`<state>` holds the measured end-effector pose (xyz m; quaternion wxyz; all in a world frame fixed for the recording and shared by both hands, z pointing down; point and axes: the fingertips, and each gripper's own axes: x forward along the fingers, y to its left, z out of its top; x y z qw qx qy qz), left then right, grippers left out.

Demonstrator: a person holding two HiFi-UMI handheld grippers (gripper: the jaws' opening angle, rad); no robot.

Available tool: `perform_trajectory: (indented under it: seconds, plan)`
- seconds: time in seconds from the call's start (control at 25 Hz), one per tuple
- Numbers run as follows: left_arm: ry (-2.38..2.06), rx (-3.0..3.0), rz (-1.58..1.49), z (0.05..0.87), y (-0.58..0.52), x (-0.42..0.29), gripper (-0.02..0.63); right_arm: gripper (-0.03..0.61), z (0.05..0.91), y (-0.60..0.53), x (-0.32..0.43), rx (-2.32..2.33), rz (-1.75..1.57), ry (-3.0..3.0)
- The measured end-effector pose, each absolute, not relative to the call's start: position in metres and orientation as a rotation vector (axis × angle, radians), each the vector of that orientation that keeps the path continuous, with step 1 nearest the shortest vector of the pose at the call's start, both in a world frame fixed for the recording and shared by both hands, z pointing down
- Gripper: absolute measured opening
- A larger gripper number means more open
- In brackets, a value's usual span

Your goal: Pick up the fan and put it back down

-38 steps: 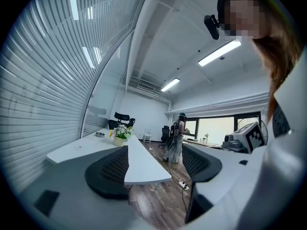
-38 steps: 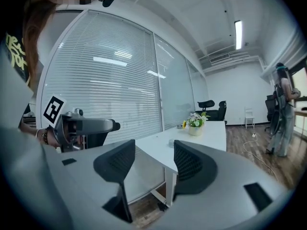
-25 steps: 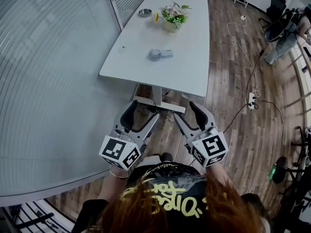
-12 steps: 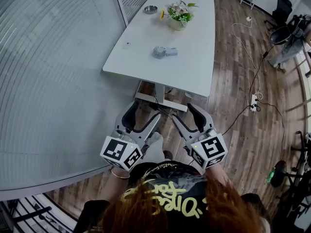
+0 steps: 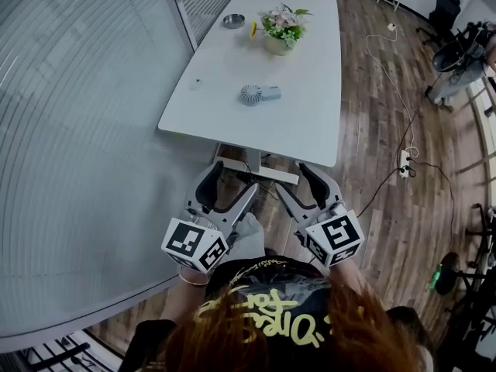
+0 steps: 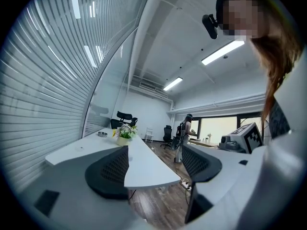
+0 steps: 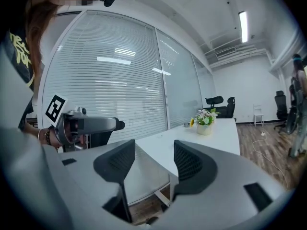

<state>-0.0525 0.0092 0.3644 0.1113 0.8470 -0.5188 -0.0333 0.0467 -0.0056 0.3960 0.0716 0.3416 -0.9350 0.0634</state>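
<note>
The fan (image 5: 257, 94) lies near the middle of the white bench (image 5: 310, 122), with a flower pot (image 5: 277, 31) and what looks like a small dish (image 5: 232, 20) farther back. The left gripper (image 5: 231, 178) and right gripper (image 5: 291, 177) hover short of the bench's near edge, well apart from the fan. The 2 sets of jaws stand apart with nothing between them.

This is looking like an office. A long white table (image 5: 310, 107) is standing beside a glass partition wall (image 5: 85, 115) with closed blinds on the left. Black swivel chairs (image 7: 221, 102) are sitting at the far end, strip lights (image 6: 223, 52) are glowing overhead, and a power strip (image 5: 401, 160) is lying on the wood floor (image 5: 372, 130) at right.
</note>
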Motion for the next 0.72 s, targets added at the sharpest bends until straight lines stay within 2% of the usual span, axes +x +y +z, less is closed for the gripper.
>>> perform_trajectory:
  seconds: [0.72]
  plan:
    - [-1.462,2.543,-0.107,0.355,-0.124,-0.088,0.344,0.236,0.386,-0.135,0.01,1.088,0.145,-2.785]
